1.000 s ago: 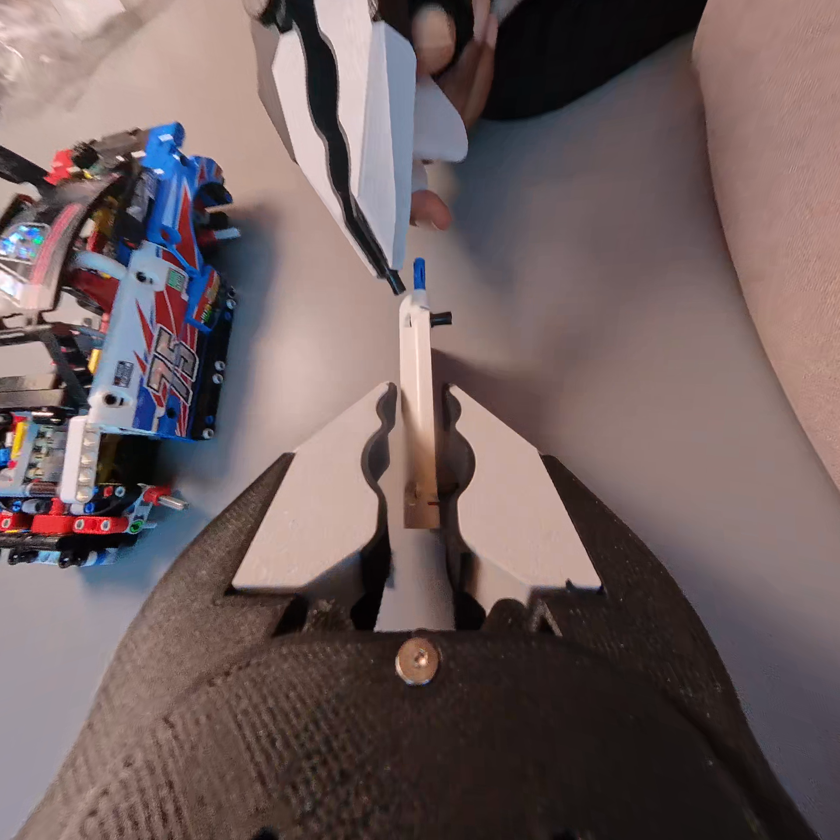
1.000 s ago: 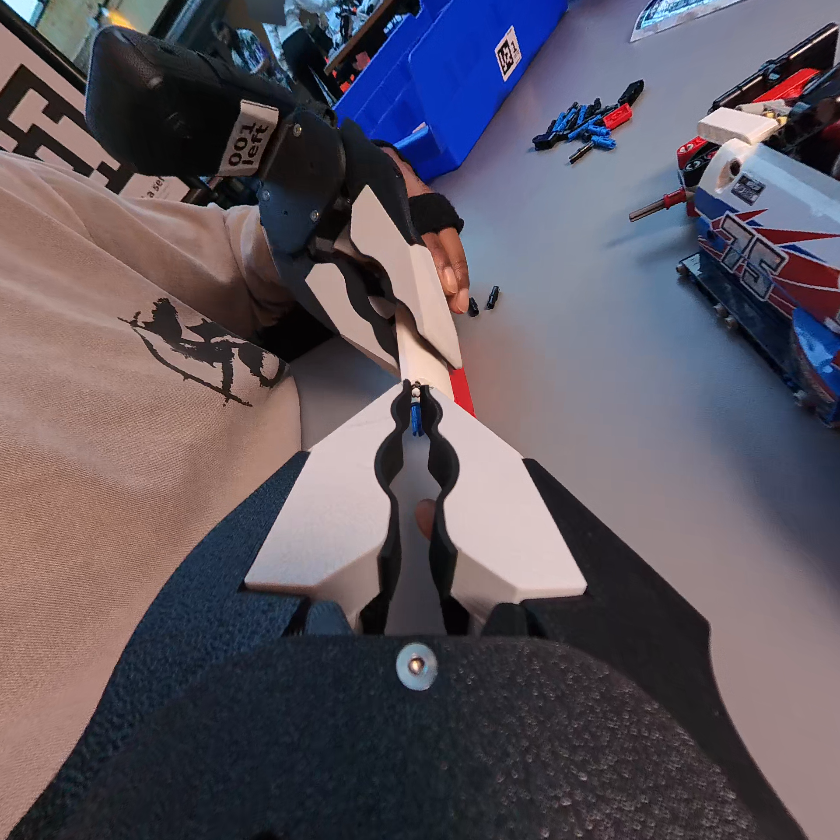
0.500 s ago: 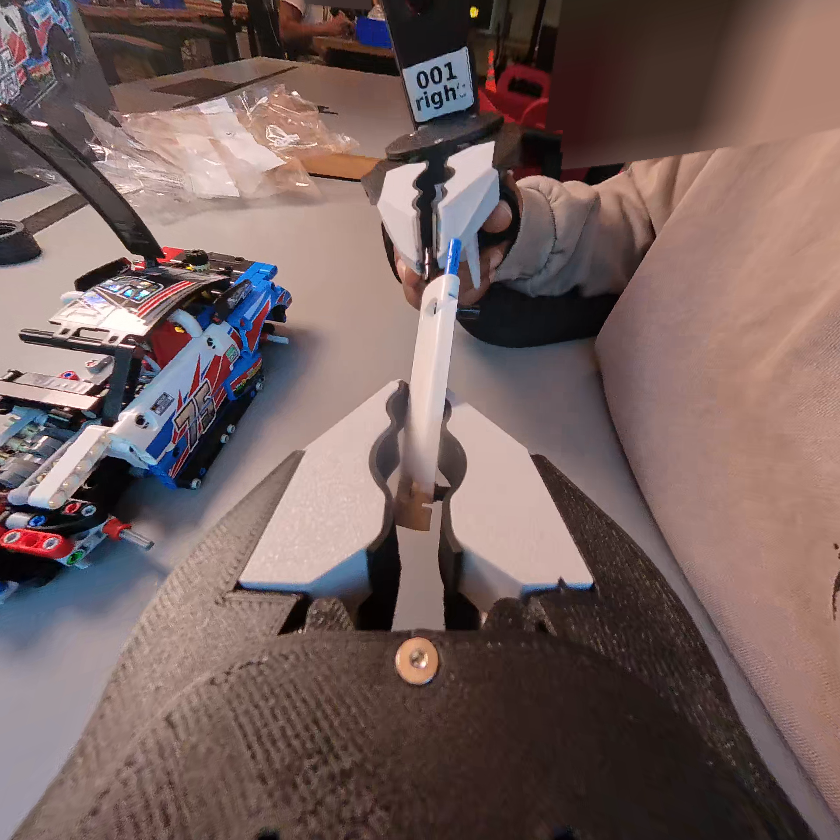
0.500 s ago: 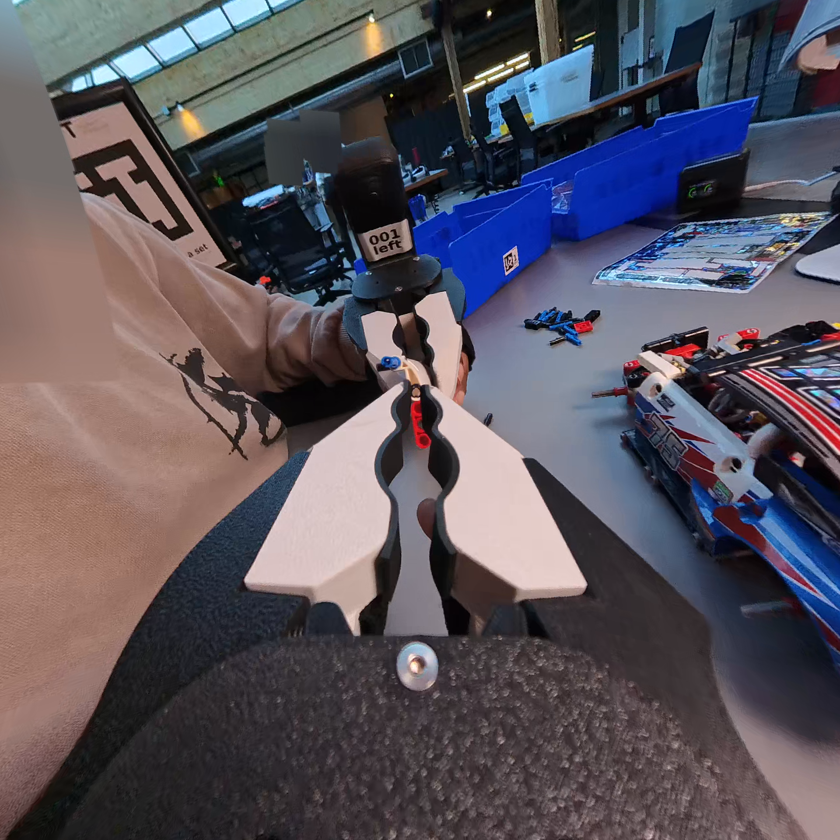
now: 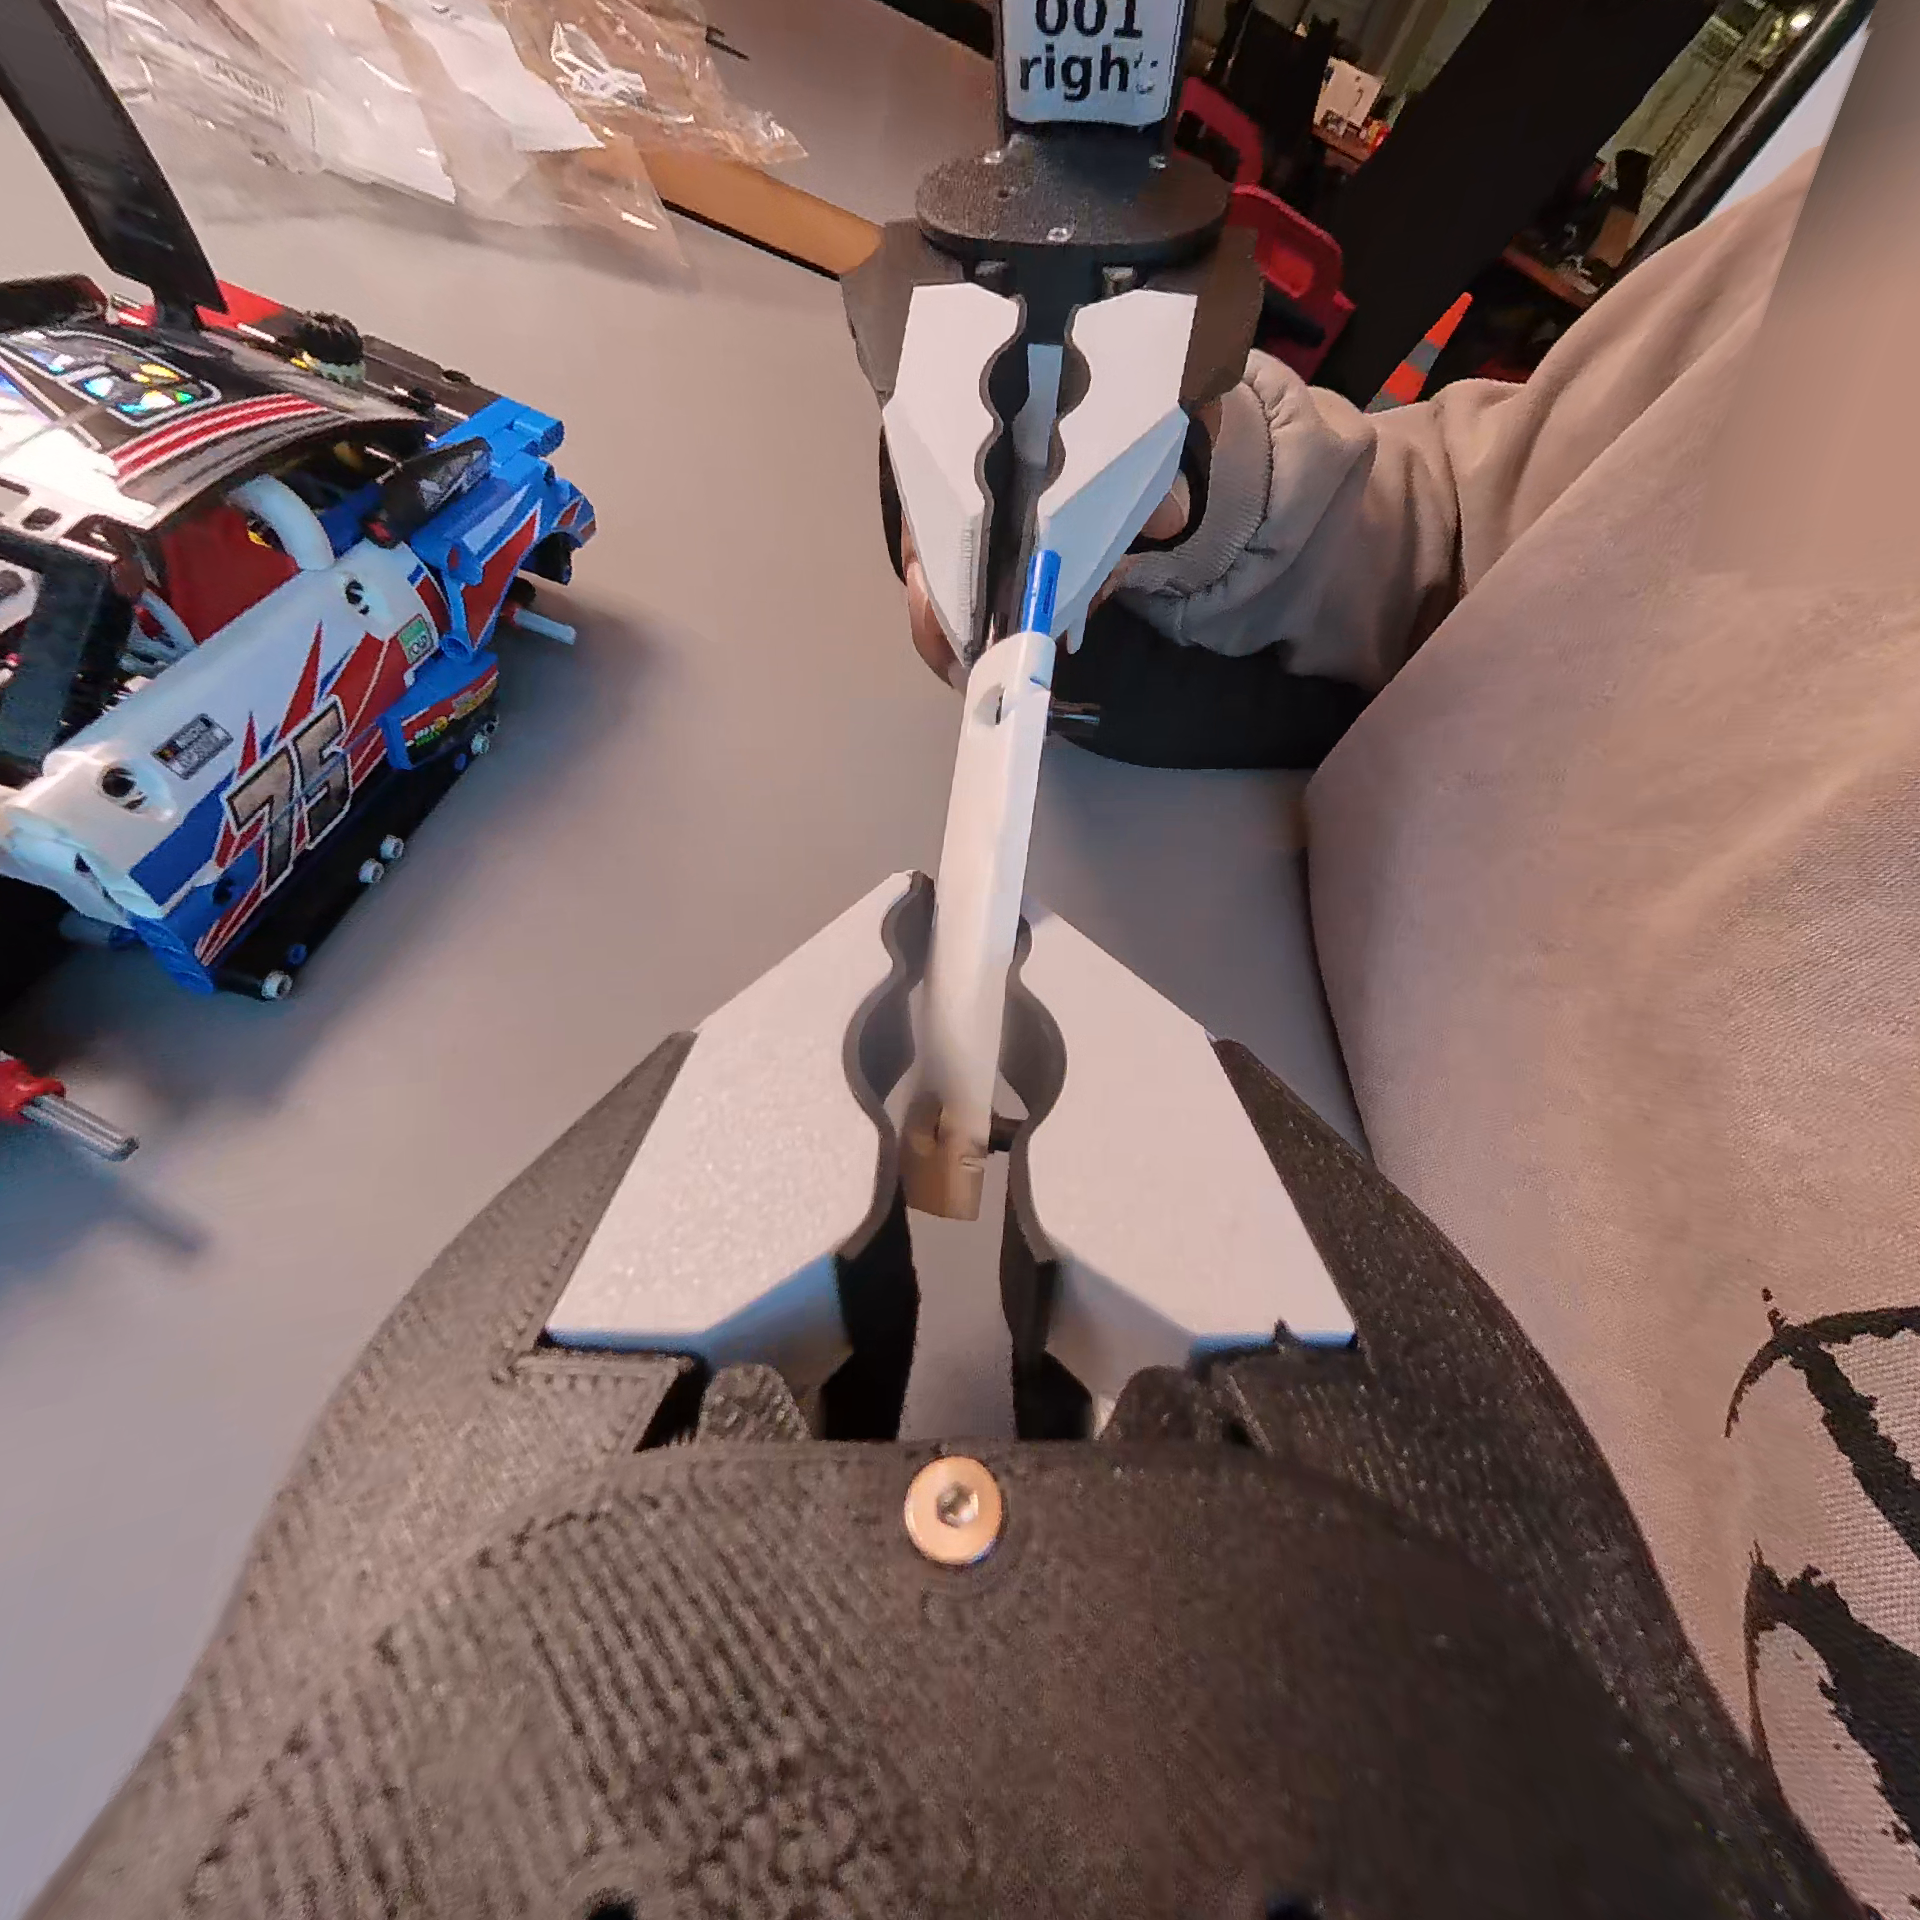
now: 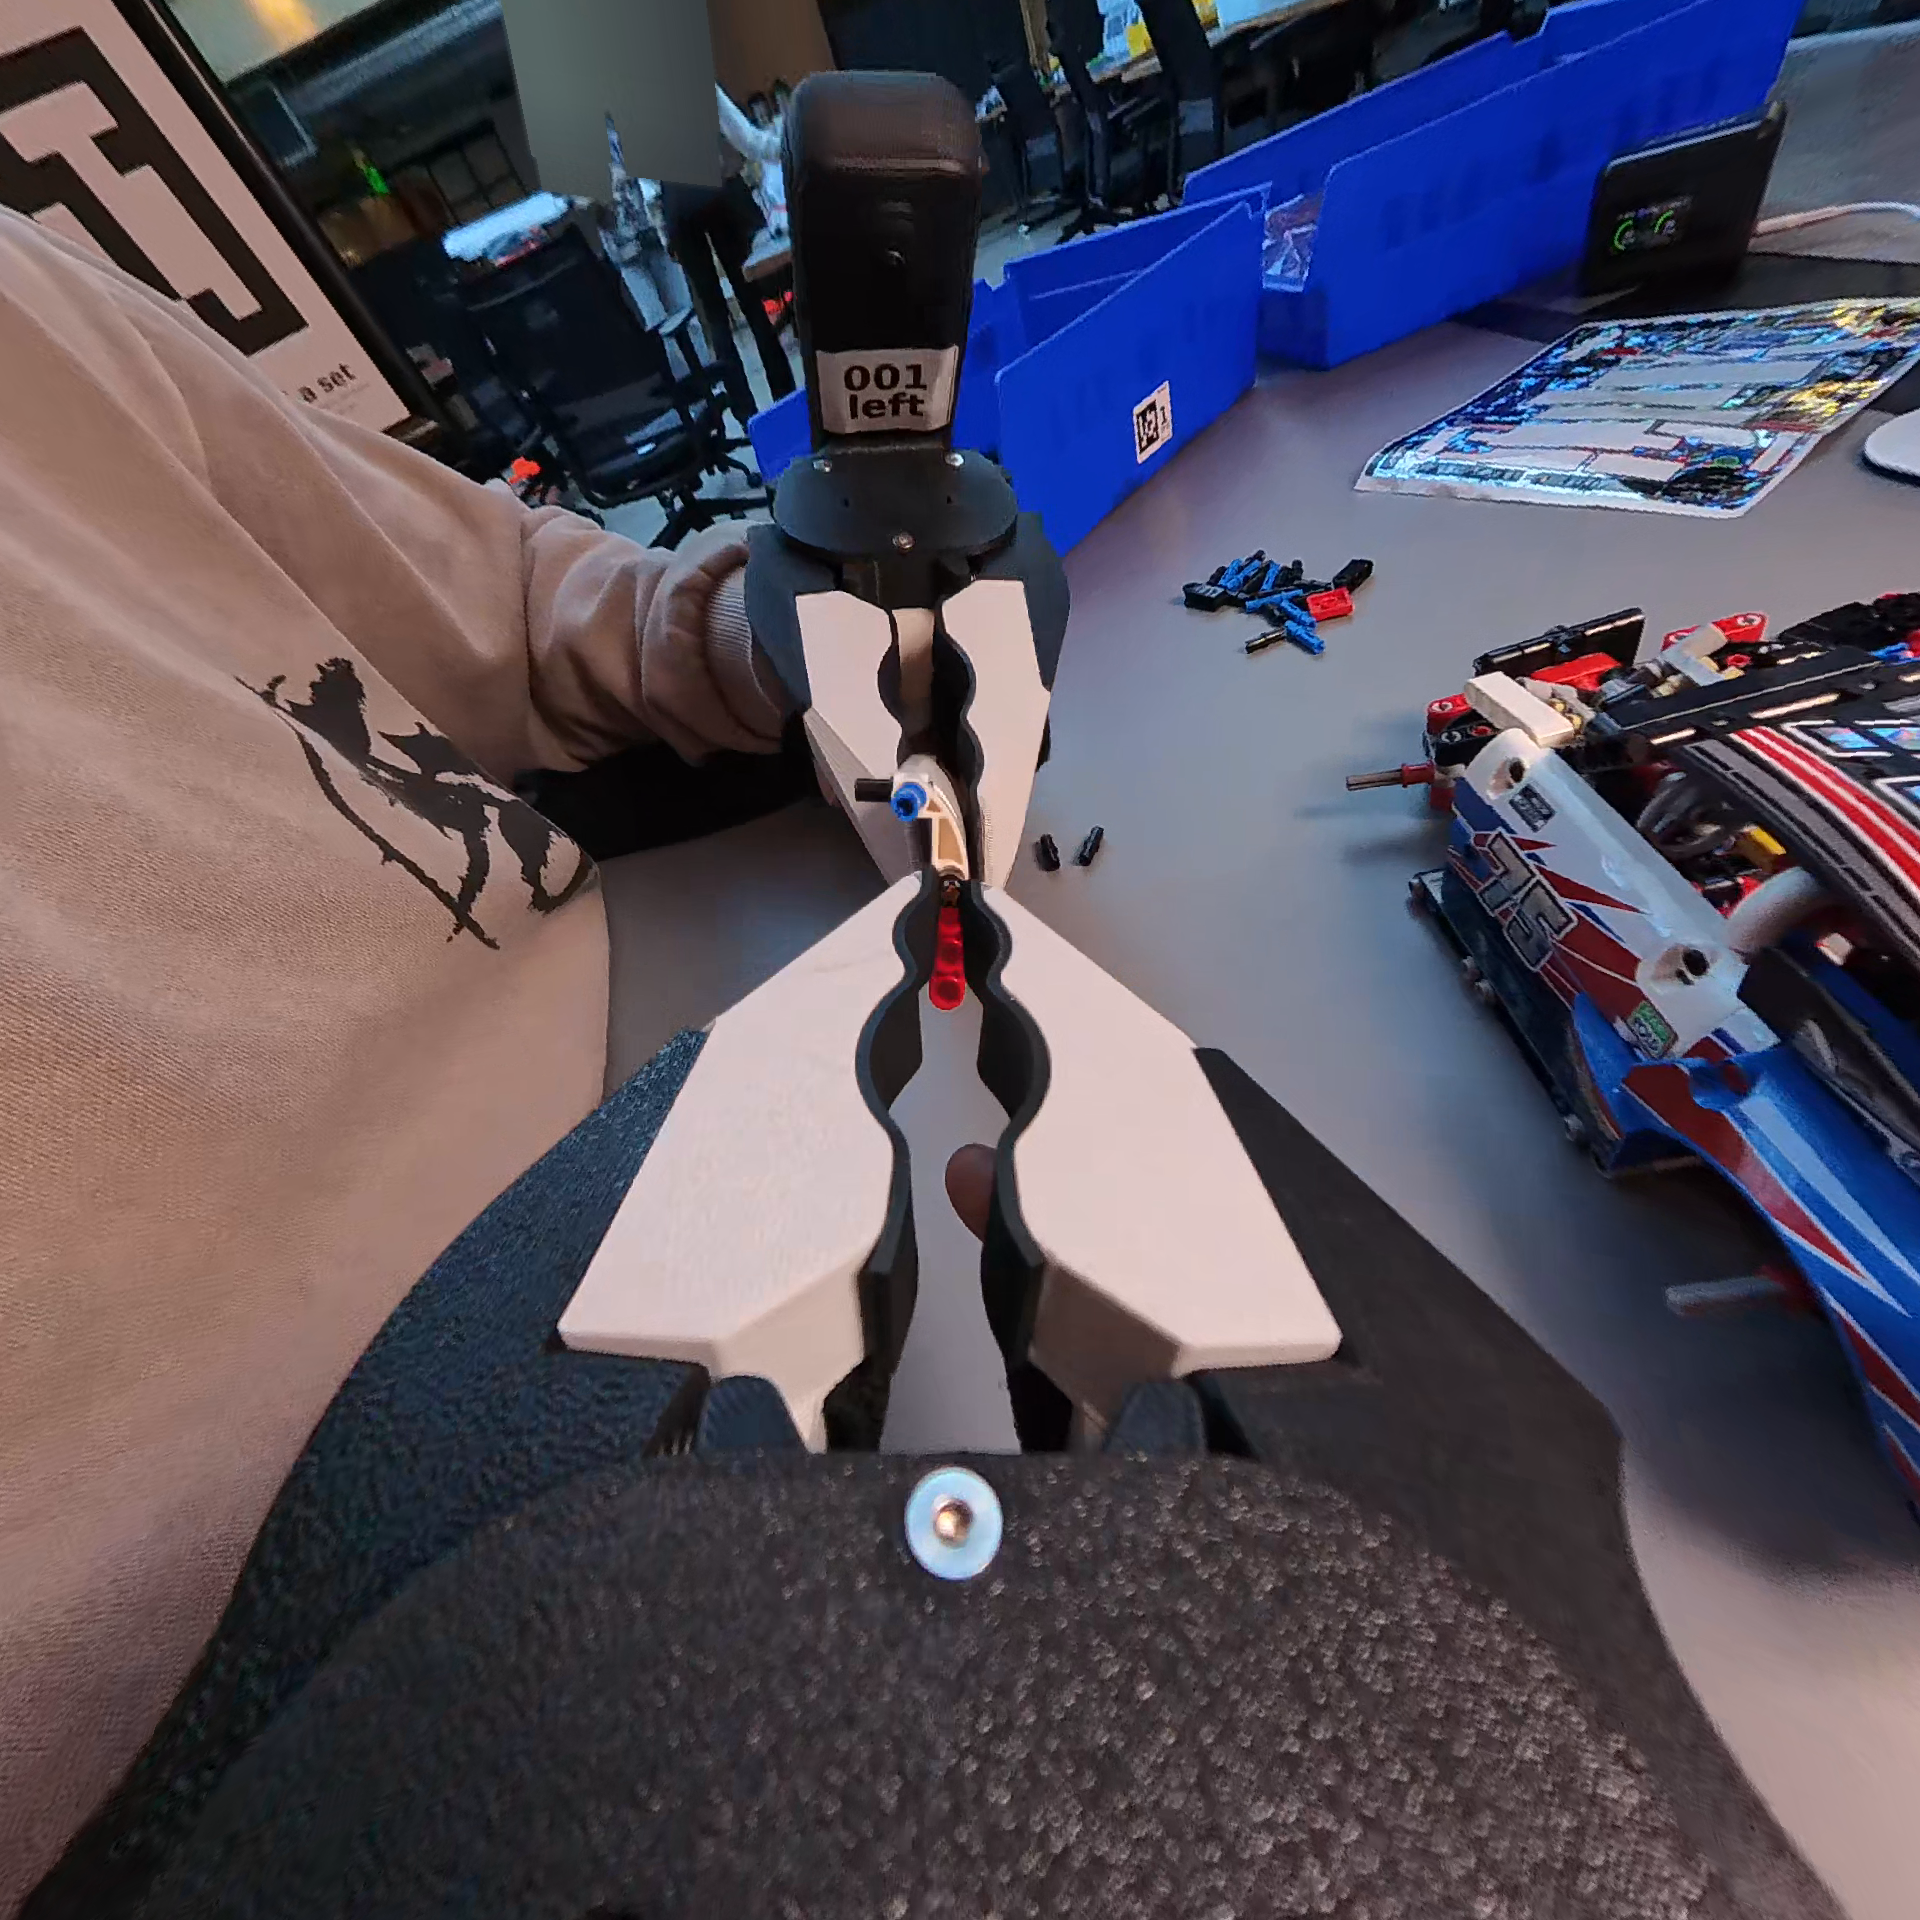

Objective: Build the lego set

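Observation:
My left gripper (image 5: pixel 971 904) is shut on a long white panel (image 5: pixel 982 831) that stands up out of its jaws. The panel carries a blue pin (image 5: pixel 1039 592) at its far end, a black pin on its side and a tan pin (image 5: pixel 943 1174) at its near end. My right gripper (image 6: pixel 948 888) faces it tip to tip and is shut on a small red beam (image 6: pixel 948 956). Its tips (image 5: pixel 1023 639) sit just behind the blue pin. The left gripper (image 6: pixel 940 852), the panel (image 6: pixel 943 821) and the blue pin (image 6: pixel 907 802) also show in the right wrist view.
The part-built race car (image 5: pixel 270 707) (image 6: pixel 1662 935) stands on the grey table. Two black pins (image 6: pixel 1068 847) lie near the grippers and a pile of loose pins (image 6: pixel 1283 603) farther back. Blue bins (image 6: pixel 1143 343), a booklet (image 6: pixel 1652 416) and plastic bags (image 5: pixel 416 114) lie beyond. Spacing between my two grippers at the tips: around 4 cm.
Both grippers have tilted up from facing the table and moved closer together. The right gripper's tips now sit at the panel's blue-pin end. Both holds are unchanged over the last half second.

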Available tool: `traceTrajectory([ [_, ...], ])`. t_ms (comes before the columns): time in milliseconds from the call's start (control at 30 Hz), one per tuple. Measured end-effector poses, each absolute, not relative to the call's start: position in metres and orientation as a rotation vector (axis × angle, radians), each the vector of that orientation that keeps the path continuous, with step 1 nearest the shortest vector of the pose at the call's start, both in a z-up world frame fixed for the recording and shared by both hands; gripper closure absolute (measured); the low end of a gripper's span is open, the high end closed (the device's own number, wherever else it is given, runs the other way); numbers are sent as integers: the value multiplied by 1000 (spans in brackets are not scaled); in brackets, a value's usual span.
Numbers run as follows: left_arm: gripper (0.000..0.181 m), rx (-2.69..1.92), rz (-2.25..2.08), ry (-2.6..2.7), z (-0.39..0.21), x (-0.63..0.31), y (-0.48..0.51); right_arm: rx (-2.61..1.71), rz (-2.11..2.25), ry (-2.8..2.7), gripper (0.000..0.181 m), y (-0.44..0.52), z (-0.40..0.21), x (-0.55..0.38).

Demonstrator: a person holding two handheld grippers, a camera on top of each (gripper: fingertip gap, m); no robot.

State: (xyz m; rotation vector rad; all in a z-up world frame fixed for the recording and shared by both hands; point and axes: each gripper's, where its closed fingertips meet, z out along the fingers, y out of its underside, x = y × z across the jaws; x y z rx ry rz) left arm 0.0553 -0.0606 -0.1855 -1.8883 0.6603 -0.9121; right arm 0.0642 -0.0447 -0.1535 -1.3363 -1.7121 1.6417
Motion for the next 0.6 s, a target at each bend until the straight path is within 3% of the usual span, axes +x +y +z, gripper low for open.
traceTrajectory([
  [600, 174, -1965, -957, 659, -194, 55, -70, -1375, 1654, -1781, 180, -56, -169, 60],
])
